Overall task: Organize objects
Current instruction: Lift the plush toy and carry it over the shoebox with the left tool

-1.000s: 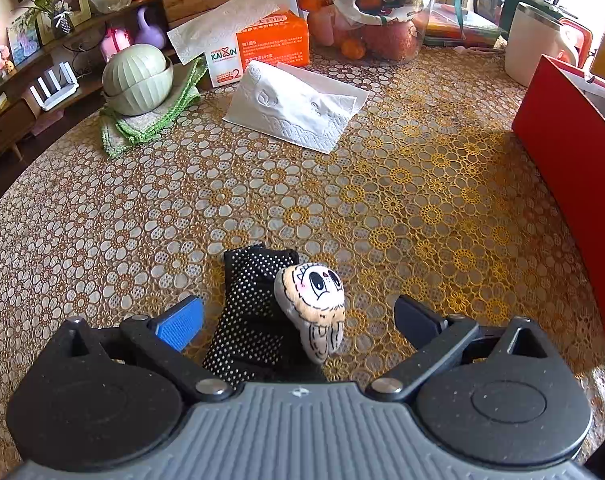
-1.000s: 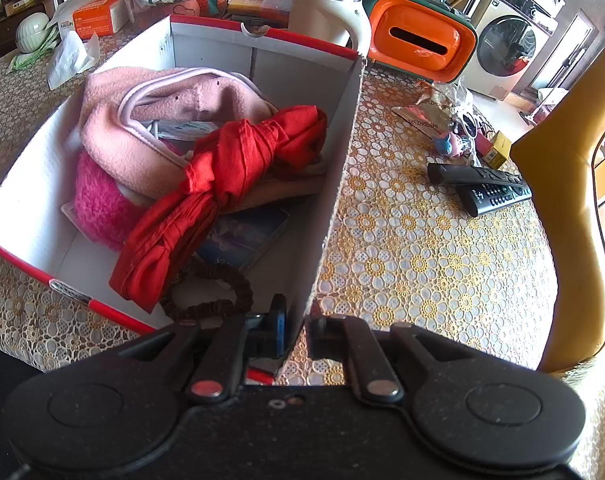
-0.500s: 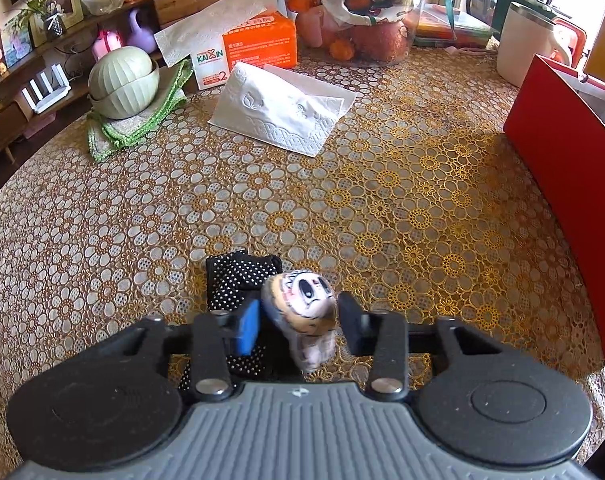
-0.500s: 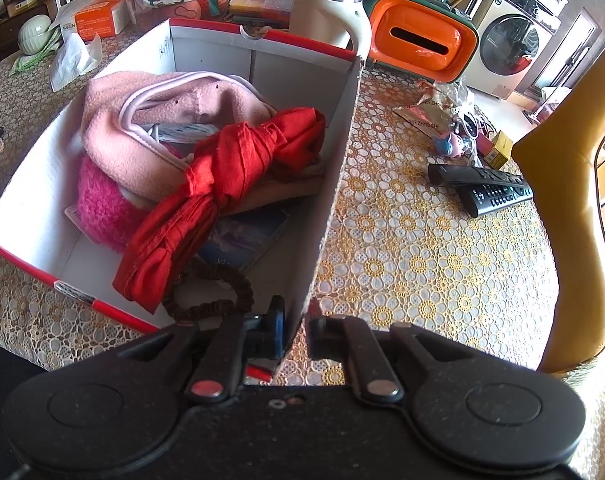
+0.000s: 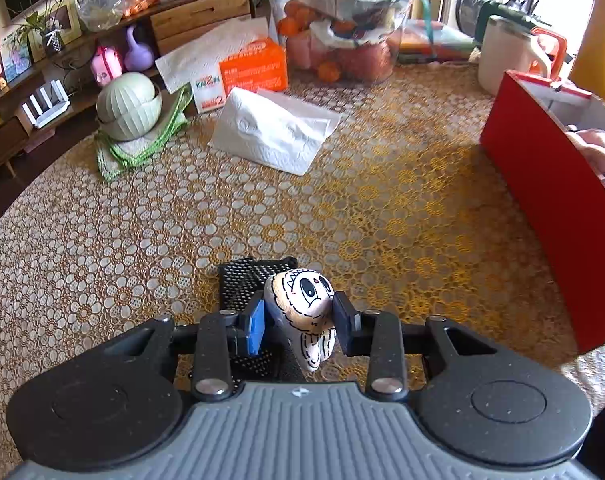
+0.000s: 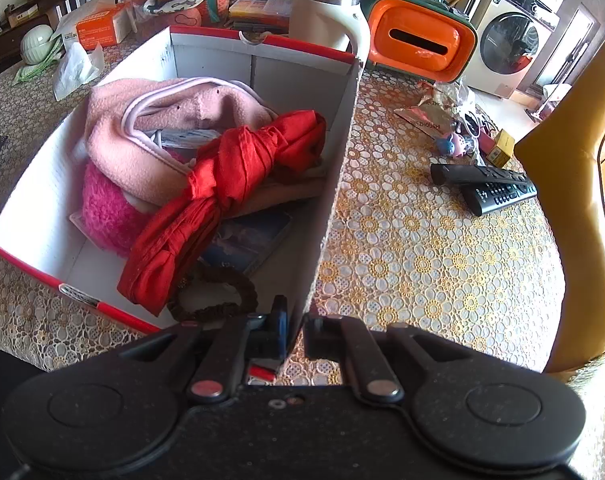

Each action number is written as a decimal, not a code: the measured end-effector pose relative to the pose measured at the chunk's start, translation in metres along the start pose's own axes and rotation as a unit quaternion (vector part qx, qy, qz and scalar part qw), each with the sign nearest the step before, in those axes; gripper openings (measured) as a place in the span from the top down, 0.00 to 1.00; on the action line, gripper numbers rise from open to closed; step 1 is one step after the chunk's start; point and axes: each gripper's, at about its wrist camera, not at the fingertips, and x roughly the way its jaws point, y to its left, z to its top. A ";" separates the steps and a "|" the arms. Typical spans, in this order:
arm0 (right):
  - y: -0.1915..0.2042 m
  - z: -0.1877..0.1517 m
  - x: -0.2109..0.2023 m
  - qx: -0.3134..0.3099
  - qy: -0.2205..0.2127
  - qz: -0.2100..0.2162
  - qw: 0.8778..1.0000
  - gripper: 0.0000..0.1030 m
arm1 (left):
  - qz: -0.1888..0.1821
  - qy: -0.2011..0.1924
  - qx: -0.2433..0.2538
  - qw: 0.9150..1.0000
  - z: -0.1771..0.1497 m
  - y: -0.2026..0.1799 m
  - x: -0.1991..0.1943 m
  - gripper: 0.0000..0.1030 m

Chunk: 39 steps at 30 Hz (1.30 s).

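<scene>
My left gripper (image 5: 298, 320) has just closed on the small cream cartoon-faced plush toy (image 5: 302, 308) above the lace-covered table (image 5: 342, 208), my right gripper (image 6: 294, 328) pinches the red-and-white cardboard box's wall (image 6: 334, 184), and the orange tissue box (image 5: 250, 72) reads "KAIXIN".

Lived-in home – lace-covered dining table (image 5: 342, 208), washing machine (image 6: 506, 46), wooden sideboard (image 5: 198, 16), probably framed photos (image 5: 12, 56)

A round table (image 5: 382, 184) wears a lace cloth of gold and white flowers, lit by bright daylight from the far right. Behind it runs a low wooden sideboard (image 5: 198, 12) with drawers and shelves. A washing machine (image 6: 506, 40) stands beyond, and a mustard-yellow chair (image 6: 574, 184) sits against the table's edge.
</scene>
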 end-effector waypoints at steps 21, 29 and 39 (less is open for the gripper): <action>-0.007 -0.002 0.000 0.014 -0.010 0.016 1.000 0.94 | -0.093 -0.052 0.094 0.990 0.040 -0.085 -0.096 0.67; -0.007 -0.004 0.000 0.013 -0.013 0.017 1.000 0.94 | -0.103 -0.005 0.103 0.989 0.029 -0.095 -0.074 0.67; -0.006 -0.004 -0.001 0.011 -0.014 0.018 1.000 0.93 | -0.163 -0.019 0.047 0.985 0.039 -0.063 -0.090 0.66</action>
